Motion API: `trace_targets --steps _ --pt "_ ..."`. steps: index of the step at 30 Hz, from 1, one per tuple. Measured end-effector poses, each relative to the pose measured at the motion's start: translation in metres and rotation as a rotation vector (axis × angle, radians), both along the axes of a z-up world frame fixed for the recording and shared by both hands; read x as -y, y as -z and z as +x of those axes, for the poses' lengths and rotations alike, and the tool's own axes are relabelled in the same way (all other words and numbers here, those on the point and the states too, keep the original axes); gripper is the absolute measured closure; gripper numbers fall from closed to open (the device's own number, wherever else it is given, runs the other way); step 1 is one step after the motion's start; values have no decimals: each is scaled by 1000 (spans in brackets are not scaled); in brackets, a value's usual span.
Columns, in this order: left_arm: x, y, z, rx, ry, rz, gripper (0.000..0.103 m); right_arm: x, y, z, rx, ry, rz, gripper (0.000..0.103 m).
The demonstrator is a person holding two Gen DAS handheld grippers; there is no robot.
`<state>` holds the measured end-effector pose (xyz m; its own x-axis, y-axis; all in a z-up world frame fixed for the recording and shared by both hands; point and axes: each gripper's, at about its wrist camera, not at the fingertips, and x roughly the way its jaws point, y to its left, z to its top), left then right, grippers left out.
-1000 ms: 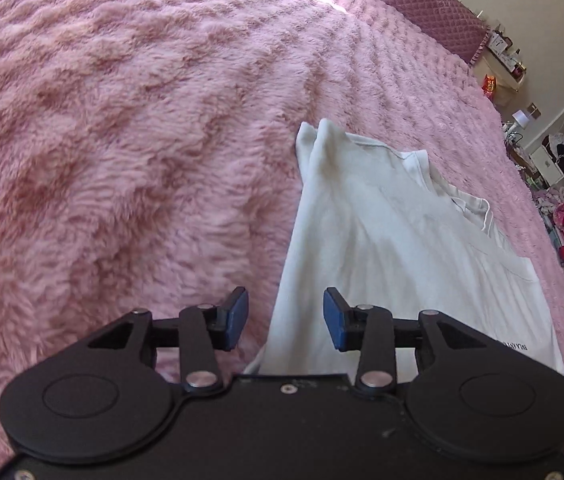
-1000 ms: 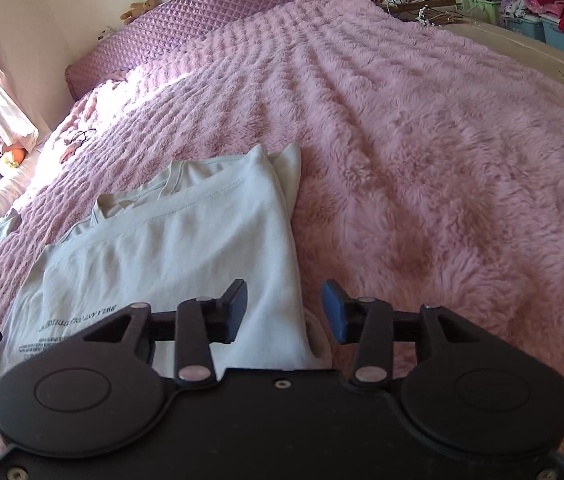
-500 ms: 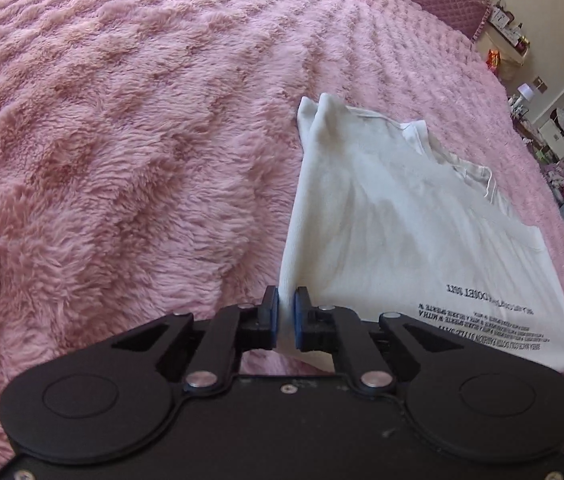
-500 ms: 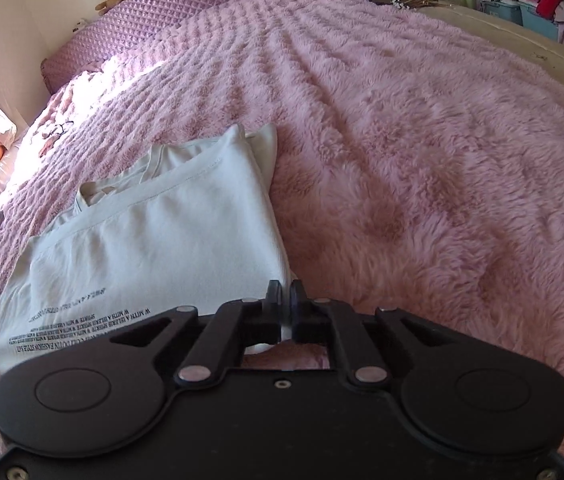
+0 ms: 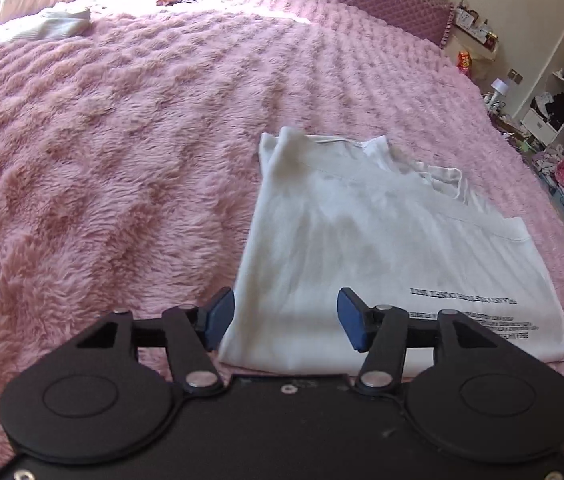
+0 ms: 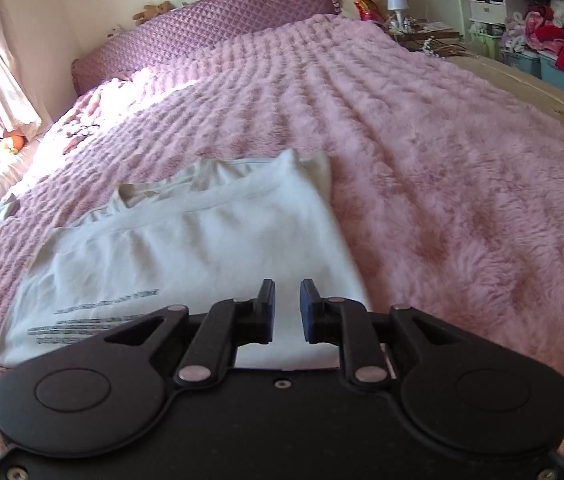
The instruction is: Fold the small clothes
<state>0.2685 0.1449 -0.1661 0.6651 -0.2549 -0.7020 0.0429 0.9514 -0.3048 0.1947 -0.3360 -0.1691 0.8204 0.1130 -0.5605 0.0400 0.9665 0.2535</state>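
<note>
Right hand-held gripper (image 6: 286,310) just opening, empty, above folded white shirt (image 6: 201,248).

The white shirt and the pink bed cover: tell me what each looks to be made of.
White shirt: thin, soft knit, probably cotton jersey, matte; it lies flat in limp folds with stitched hems and printed black lettering. Pink bed cover: plush, long-pile faux fur or fleece, likely synthetic; the tufted fibres run in wavy ridges and shine slightly where sunlight hits.

The left gripper (image 5: 286,320) and right gripper (image 6: 286,309) look alike: a matte black plate with two round raised discs, black linkage arms on silver pivot pins, small screws, and blue-padded fingers (image 5: 349,322).
</note>
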Motion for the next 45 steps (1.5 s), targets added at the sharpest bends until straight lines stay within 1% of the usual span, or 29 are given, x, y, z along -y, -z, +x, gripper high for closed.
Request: trace_targets --steps 2,3,6,8,9,10,12,14,16,18,19,20,22,23,24,25,26,28,29,30,31,32,33,34,36,38,41,43,45 --pt "27 -2 0 24 70 -14 40 -28 1 8 -3 -80 40 88" --pt "40 2 2 27 95 -18 34 -40 4 12 -6 -112 55 88" --pt "74 21 8 0 139 -29 34 -85 24 27 -45 -205 71 88" --pt "87 37 10 -19 142 13 33 -101 40 34 -78 -230 54 88" --pt "89 43 11 -41 135 39 33 -103 46 36 -104 -214 44 88" --pt "88 50 9 -58 129 59 33 -100 52 37 -120 -190 41 88" --pt "72 58 1 -51 116 71 32 -83 56 32 -123 -134 53 89" --pt "52 59 -6 -49 94 73 31 -51 54 21 -117 -49 49 89" --pt "29 62 -6 -59 79 57 30 -24 54 14 -119 17 29 89" --pt "14 64 -8 -64 64 39 30 7 56 9 -132 112 -9 90" --pt "8 65 -8 -68 59 35 30 18 58 6 -138 142 -17 96" --pt "4 67 -10 -68 53 30 30 30 61 2 -141 153 8 97" --pt "-1 69 -13 -64 40 11 29 40 66 -2 -147 177 46 97" --pt "-1 70 -15 -63 35 1 28 38 67 -5 -150 186 45 97" --pt "0 70 -17 -64 41 -6 23 32 64 -5 -156 195 26 96" --pt "1 68 -17 -63 54 -12 15 26 61 -5 -157 201 15 88" --pt "4 64 -20 -56 61 -12 11 14 54 -5 -141 209 9 83" --pt "7 52 -27 -20 55 -9 0 -8 40 -10 -37 169 44 73" --pt "10 46 -28 0 51 -5 0 -24 32 -11 23 139 60 67" --pt "9 40 -30 15 41 -5 0 -36 26 -10 50 121 57 50" --pt "7 34 -32 30 28 -15 0 -55 19 -6 81 93 44 47" --pt "4 29 -34 44 8 -27 0 -75 14 -2 105 62 24 47" --pt "0 24 -35 54 -18 -39 0 -92 11 4 122 32 4 44" --pt "-5 21 -37 63 -42 -52 0 -105 10 8 130 15 -15 37" --pt "-15 14 -40 83 -76 -74 0 -137 14 19 132 -6 -73 30" --pt "-23 11 -44 104 -142 -74 0 -157 22 30 109 0 -109 30" --pt "-33 12 -44 89 -211 -22 0 -174 37 43 60 -1 -123 30" --pt "-38 16 -42 40 -189 -25 0 -180 45 46 27 14 -122 30" --pt "-44 24 -42 0 -178 -71 0 -185 52 46 1 32 -141 36"
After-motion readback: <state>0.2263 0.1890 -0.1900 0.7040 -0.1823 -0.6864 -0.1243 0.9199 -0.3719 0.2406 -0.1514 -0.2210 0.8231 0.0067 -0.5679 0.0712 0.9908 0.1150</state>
